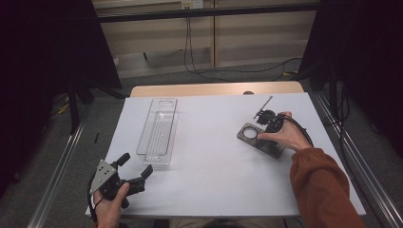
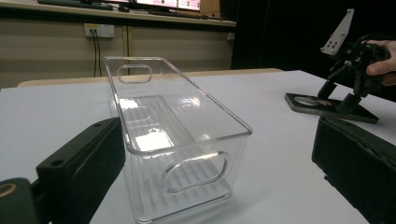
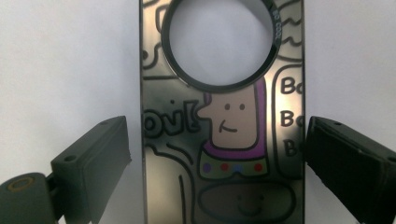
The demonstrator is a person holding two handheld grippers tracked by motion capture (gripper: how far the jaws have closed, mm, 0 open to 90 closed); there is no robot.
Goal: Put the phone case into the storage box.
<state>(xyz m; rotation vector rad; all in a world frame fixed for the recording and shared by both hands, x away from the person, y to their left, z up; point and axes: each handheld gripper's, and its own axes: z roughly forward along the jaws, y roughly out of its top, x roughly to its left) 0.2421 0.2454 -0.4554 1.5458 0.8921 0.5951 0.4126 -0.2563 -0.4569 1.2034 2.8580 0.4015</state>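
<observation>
Straddling the dark plate with a round hole (image 3: 223, 140), our right hand-held gripper (image 3: 215, 154) has its jaws spread on either side, not yet closed, the plate lying flat on the table (image 1: 214, 156). Our left hand-held gripper (image 1: 135, 173) waits released near the clear plastic bin (image 1: 159, 130). We judge the pick-up barely begun; lifting and placing remain.

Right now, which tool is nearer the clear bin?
Left. The left tool sits open just short of the clear bin's near end; the right tool is across the table, open over the dark plate.
</observation>
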